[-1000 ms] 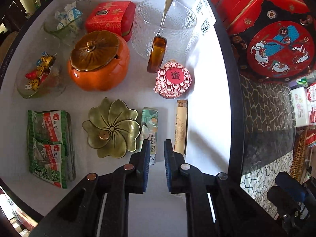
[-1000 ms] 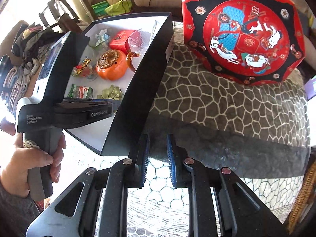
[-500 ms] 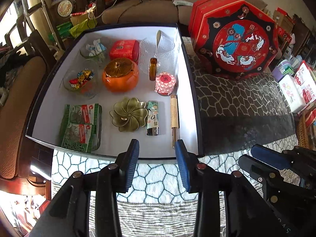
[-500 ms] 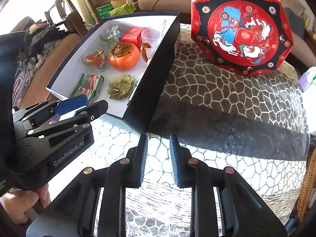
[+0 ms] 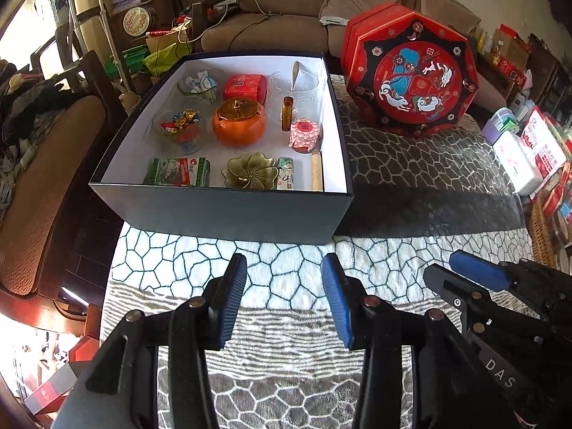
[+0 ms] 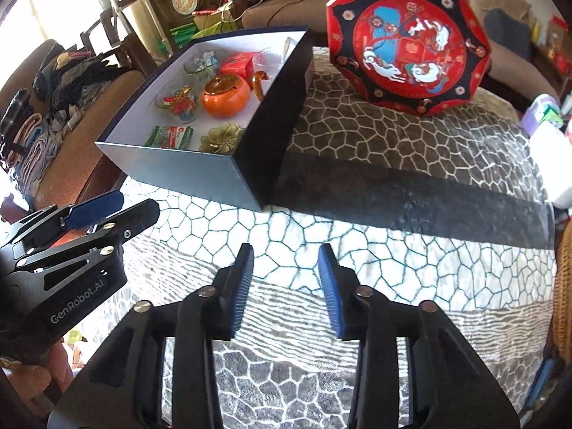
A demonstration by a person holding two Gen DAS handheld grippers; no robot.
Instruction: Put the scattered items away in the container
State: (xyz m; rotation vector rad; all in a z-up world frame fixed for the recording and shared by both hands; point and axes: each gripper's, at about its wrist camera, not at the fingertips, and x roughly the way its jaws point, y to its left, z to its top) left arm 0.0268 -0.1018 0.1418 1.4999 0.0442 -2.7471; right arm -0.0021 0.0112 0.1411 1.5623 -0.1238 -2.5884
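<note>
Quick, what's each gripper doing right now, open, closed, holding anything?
Left gripper: open, holding nothing, above the patterned cloth.
Right gripper: open, holding nothing, above the same cloth.
</note>
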